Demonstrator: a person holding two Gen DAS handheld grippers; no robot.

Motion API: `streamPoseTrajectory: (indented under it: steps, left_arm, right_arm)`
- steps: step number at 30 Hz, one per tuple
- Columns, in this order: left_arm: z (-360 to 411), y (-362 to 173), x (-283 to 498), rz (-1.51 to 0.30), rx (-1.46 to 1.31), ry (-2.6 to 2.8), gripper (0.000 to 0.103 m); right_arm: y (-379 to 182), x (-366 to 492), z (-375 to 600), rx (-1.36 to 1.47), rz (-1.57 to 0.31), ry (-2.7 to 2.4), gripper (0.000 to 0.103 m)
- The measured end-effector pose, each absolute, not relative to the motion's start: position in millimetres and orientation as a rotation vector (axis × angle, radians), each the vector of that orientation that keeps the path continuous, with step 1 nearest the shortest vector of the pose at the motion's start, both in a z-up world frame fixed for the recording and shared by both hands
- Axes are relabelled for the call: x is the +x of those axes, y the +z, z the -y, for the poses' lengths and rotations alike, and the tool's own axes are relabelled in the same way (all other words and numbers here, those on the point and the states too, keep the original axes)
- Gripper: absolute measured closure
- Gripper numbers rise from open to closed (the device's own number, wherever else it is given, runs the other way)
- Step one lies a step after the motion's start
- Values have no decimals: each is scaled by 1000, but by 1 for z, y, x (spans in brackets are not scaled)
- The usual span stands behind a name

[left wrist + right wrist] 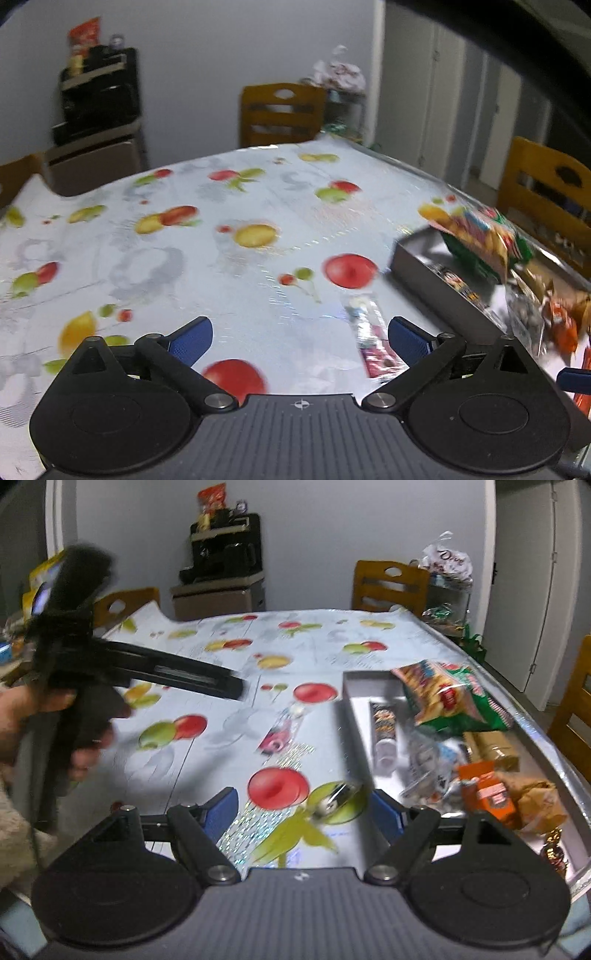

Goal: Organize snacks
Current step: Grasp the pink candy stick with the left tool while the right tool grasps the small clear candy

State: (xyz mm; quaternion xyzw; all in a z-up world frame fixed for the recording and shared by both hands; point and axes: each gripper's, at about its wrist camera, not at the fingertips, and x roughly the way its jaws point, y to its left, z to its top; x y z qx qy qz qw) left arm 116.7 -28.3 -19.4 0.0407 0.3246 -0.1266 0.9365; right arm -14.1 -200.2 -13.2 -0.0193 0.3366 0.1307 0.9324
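Note:
A grey tray [347, 686] on the table's right side holds several snacks: a green chip bag [450, 698], a small tube [384, 734], an orange pack [487, 794] and brown packets. A pink and clear snack wrapper [280, 731] lies loose on the fruit-print tablecloth left of the tray; it also shows in the left wrist view [369, 339], just inside the right finger. A small clear packet [338, 797] lies near my right gripper. My left gripper [299, 339] is open and empty. My right gripper [303, 808] is open and empty. The tray shows in the left wrist view [417, 269] too.
The left hand-held gripper body [110, 664] reaches over the table's left part. Wooden chairs [388, 583] stand at the far end and at the right edge [576, 709]. A dark shelf unit [225, 561] stands by the back wall.

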Motion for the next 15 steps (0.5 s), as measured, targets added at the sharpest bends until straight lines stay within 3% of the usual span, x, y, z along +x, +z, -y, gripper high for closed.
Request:
streamPoseTrajectory:
  steps: [11, 15]
  left_arm:
    - [68, -57, 146, -660, 133, -302, 12]
    - [76, -63, 148, -659, 154, -327, 21]
  right_arm:
    - [-24, -10, 198, -31, -741, 283, 24]
    - [-30, -4, 195, -23, -762, 290, 24]
